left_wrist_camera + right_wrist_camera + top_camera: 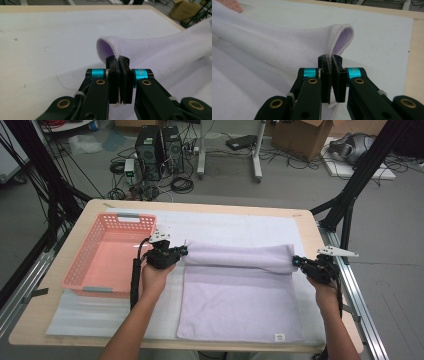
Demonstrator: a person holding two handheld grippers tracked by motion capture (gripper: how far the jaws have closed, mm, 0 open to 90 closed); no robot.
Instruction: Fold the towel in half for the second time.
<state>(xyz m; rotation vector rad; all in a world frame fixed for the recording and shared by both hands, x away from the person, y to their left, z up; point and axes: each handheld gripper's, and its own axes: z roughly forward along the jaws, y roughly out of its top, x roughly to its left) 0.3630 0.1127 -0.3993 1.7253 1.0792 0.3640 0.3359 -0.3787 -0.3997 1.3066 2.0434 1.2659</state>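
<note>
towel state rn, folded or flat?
Partly folded: the towel's far edge is lifted and curled over, pinched at both corners by the left gripper and right gripper.

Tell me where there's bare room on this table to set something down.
Free: the white mat strip behind the lavender towel, and the mat's near-left corner below the pink basket. Crowded: the centre, where the left gripper and right gripper pinch the towel's fold.

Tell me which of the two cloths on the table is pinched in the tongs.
The lavender towel, folded over at its far edge; the white mat lies flat beneath it.
</note>
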